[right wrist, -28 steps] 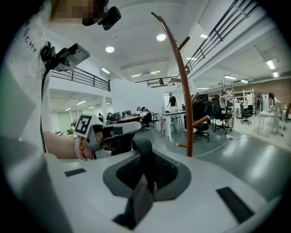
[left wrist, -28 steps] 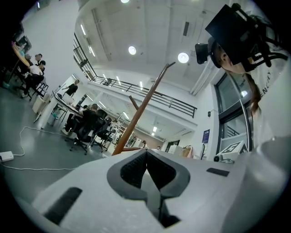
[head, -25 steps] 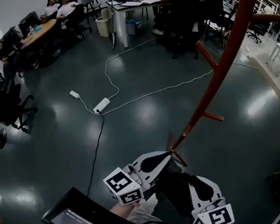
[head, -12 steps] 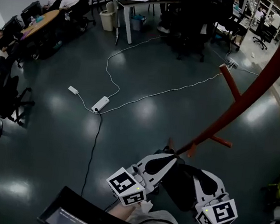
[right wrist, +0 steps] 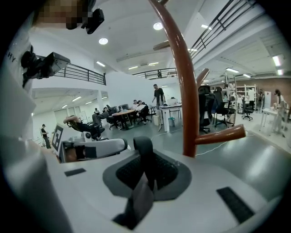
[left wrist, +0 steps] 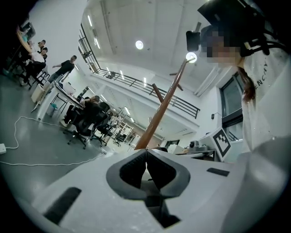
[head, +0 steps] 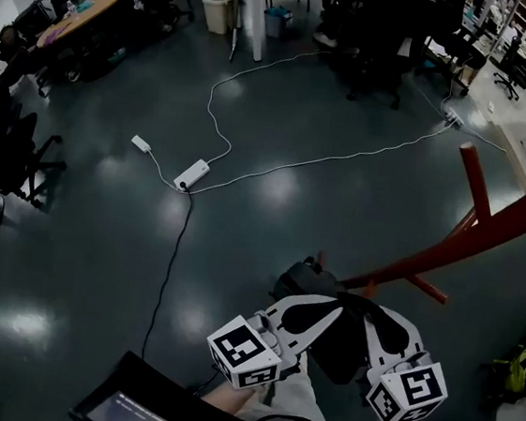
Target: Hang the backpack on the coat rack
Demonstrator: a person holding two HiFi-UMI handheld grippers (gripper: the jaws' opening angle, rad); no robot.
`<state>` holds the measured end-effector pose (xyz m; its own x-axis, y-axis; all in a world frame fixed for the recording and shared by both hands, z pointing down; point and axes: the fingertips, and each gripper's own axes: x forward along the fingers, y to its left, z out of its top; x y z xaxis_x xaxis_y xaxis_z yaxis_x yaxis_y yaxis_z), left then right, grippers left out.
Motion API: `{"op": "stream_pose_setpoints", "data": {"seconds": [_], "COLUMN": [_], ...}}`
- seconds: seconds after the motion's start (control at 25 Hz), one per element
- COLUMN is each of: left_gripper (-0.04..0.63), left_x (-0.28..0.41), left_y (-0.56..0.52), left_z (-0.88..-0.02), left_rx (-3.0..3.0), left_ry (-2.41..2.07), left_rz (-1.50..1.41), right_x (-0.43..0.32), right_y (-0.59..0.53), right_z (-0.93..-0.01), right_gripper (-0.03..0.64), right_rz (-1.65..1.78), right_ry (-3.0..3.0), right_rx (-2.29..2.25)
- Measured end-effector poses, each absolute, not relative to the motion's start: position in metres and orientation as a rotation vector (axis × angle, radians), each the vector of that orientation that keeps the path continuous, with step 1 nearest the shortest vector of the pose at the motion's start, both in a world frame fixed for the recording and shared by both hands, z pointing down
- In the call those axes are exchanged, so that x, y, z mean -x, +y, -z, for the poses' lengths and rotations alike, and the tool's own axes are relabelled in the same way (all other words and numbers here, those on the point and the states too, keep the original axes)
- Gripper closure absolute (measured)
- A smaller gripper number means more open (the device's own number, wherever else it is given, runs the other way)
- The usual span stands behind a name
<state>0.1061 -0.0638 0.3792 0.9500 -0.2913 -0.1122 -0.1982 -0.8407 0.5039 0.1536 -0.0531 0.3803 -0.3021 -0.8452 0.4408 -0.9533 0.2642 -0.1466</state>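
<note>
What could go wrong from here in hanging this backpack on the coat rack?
The right gripper pinches only a narrow black strap; the backpack could slip free.
The pegs of the coat rack are short, so the strap may slide off.
The corded white power strip on the floor is a trip hazard.

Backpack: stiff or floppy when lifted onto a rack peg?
Probably floppy: the strap curls in a loop in the right tool. The backpack sags between it and the left tool, so expect it to swing, maybe with some weight.
</note>
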Motion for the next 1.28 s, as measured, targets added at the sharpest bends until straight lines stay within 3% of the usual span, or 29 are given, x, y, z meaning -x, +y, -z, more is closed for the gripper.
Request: {"op": "stream_pose_setpoints", "data": {"seconds": [0.52,1.28], "left_gripper": [0.584,0.584], "left_x": [-0.129,-0.116], "left_y": [-0.077,-0.080], "left_z": [-0.416,-0.445], "left_rx": [-2.567,-2.508], "left_ry": [-0.395,-0.478], "left_rz": [0.179,0.151], "right_x": [-0.169,-0.188], "right_y": [-0.070,-0.060], "right_z": [-0.417,-0.475], "right_gripper": [0.575,0.574], "right_rz": [-0.697,-0.540], "right_ry": [-2.250,-2.069], "right_rx": [-1.596,-1.472]}}
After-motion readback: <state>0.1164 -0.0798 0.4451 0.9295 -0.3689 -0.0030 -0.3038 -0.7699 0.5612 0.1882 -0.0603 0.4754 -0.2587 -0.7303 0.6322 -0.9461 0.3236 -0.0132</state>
